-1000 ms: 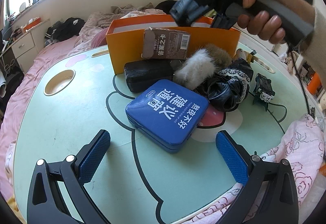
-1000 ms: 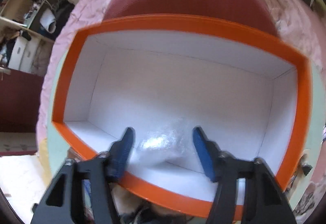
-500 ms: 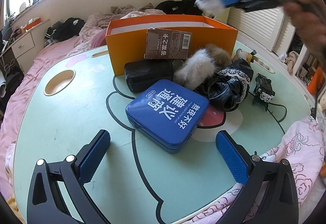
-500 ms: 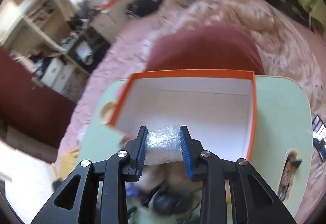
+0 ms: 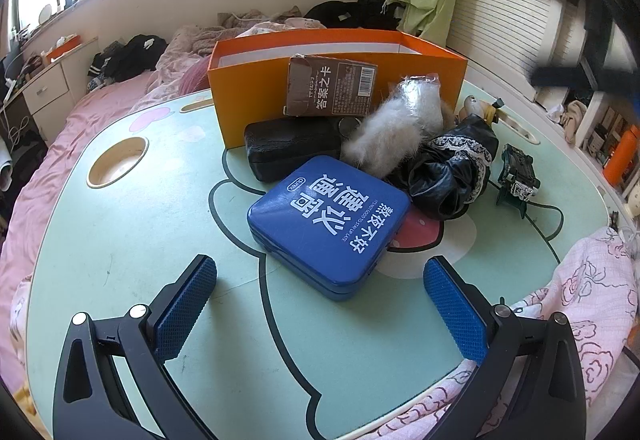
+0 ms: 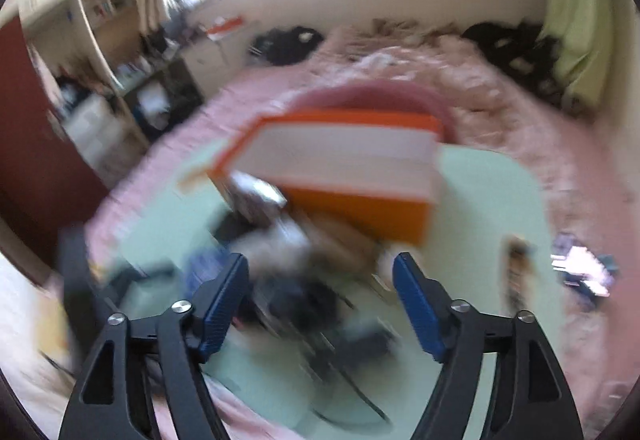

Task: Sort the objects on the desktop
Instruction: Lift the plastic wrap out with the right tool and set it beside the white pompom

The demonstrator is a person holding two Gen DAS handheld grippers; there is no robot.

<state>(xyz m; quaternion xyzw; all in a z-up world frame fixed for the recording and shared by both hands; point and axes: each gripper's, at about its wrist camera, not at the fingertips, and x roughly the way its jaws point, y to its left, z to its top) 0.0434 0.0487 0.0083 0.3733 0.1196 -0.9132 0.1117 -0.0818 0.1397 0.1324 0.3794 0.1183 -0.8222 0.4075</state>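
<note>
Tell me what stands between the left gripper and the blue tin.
Nothing visible does. The left gripper is open, its fingers either side of bare table, with the blue tin straight ahead.

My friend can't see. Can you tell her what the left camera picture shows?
A blue tin lies on a green table, just ahead of the open left gripper. Behind it sit a black case, a furry thing, black cloth and an orange box.
</note>
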